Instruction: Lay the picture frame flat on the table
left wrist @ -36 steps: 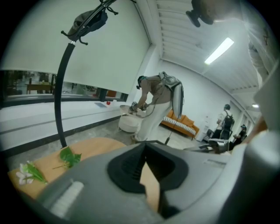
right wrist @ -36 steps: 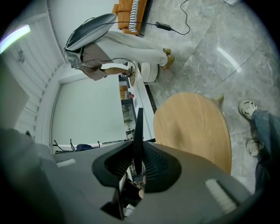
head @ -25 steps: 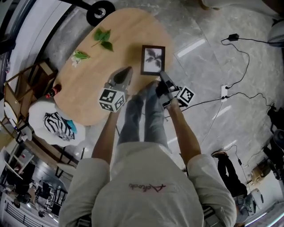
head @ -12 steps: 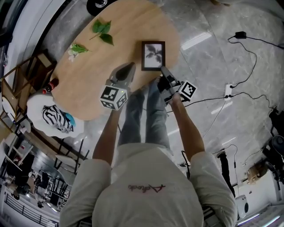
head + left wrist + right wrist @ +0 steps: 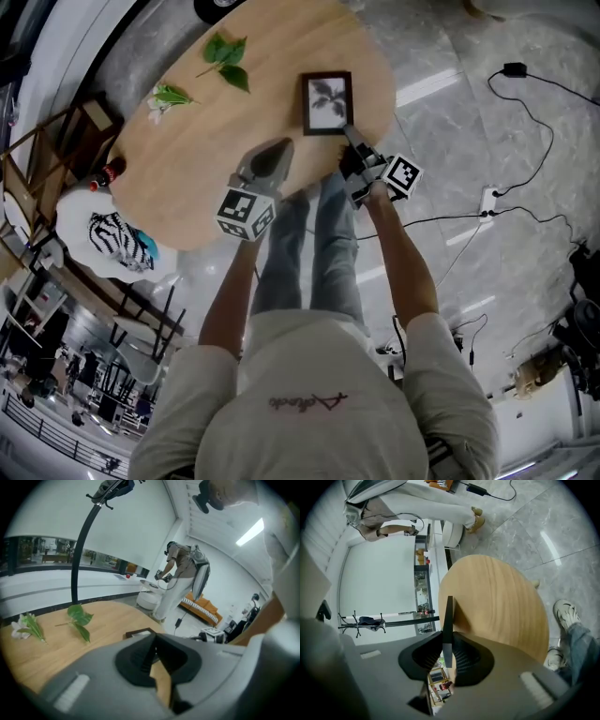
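A dark picture frame (image 5: pixel 328 103) with a leaf print is over the right part of the oval wooden table (image 5: pixel 197 178). My right gripper (image 5: pixel 354 142) is shut on its near edge. In the right gripper view the frame (image 5: pixel 448 616) runs edge-on between the pads, its far end down by the tabletop (image 5: pixel 501 602); my right gripper (image 5: pixel 447 654) clamps it. My left gripper (image 5: pixel 272 155) hangs over the table's near edge, left of the frame, jaws together and holding nothing. In the left gripper view the frame (image 5: pixel 138 633) peeks past my left gripper (image 5: pixel 153 644).
A green leaf sprig (image 5: pixel 225 64) and a small flower stem (image 5: pixel 169 94) lie at the table's far left. A chair with striped cloth (image 5: pixel 114 249) stands left of the table. Cables and a power strip (image 5: pixel 488 199) cross the floor at right. Another person (image 5: pixel 180 581) stands beyond the table.
Both grippers have sunk toward the table, the right one more, carrying the frame down with it. The right grip on the frame has not changed.
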Demonstrator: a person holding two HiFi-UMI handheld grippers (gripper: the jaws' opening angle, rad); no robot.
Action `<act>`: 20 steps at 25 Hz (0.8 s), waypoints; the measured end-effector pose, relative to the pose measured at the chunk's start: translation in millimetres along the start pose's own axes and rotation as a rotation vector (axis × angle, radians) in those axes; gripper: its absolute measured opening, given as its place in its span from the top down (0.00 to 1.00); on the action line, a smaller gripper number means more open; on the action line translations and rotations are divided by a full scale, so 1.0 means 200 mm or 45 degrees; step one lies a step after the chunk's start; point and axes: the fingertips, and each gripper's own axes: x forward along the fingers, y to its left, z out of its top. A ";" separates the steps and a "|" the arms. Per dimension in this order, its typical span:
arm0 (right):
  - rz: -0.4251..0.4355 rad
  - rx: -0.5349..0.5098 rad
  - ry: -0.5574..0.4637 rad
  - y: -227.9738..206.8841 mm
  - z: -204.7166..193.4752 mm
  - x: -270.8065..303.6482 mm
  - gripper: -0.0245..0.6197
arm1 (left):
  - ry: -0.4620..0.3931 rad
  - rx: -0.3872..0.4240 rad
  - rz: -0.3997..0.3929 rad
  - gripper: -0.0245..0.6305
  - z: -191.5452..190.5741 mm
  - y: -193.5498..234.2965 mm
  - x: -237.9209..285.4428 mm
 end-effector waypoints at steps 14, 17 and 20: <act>-0.137 -0.167 0.117 -0.08 -0.04 0.10 0.65 | 0.009 -0.006 0.010 0.96 -0.08 0.03 -0.03; -0.213 -0.329 0.195 -0.09 -0.07 0.12 0.61 | 0.011 -0.005 0.007 0.96 -0.10 0.03 -0.04; -0.309 -0.506 0.257 -0.11 -0.09 0.13 0.57 | 0.009 -0.007 0.003 0.96 -0.11 0.04 -0.05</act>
